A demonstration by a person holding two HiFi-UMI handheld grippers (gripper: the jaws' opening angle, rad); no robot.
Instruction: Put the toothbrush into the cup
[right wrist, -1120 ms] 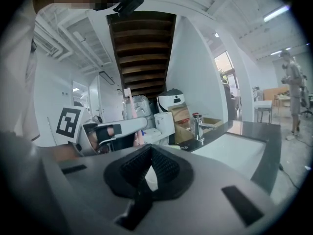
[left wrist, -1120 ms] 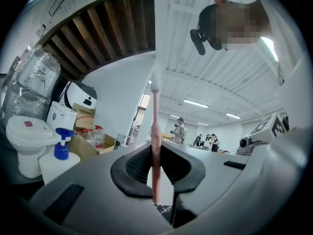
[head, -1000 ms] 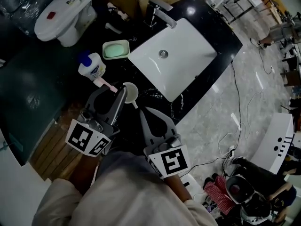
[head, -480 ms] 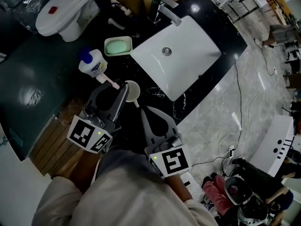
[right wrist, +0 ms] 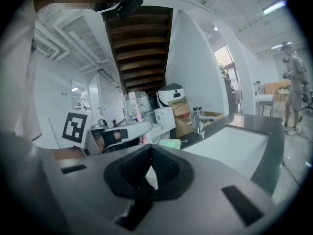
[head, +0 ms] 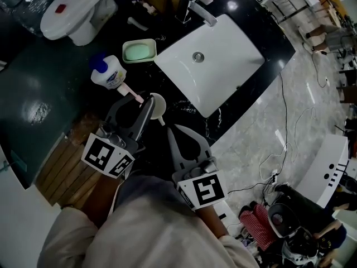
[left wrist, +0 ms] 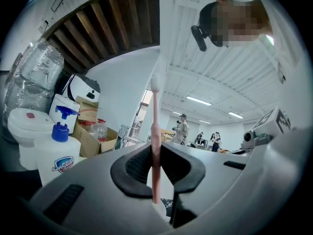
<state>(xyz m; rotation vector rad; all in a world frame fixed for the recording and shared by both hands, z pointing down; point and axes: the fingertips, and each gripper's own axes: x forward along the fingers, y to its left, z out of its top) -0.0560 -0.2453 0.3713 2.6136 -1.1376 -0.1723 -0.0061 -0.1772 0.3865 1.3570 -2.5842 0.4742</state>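
While the person's pale sleeves (head: 150,228) reach forward from the lower edge of the head view, the left gripper (head: 146,101) is held level at the left side of the small white cup (head: 157,107). Its jaws are pinched narrow on the slim pink toothbrush (left wrist: 155,131). The right gripper (head: 169,129) sits below and slightly right of the cup, near it but apart, its jaws drawn together on nothing.

Up and left of the cup stands a white plastic pump bottle (head: 109,75) with a blue top and a blue label. Farther up from the cup lies a pale green rectangular soap dish (head: 139,51) with a green inside. The cup stands on the glossy black countertop (head: 251,15), mouth upward and pale within. Right of the cup is the white rectangular sink basin (head: 223,66), a metal drain at its middle.

The toothbrush stands upright between the pads, its pale bristle head well above them and its lower end just beneath. It is outside the cup, at the left rim. Whether its lower end touches the cup cannot be told.
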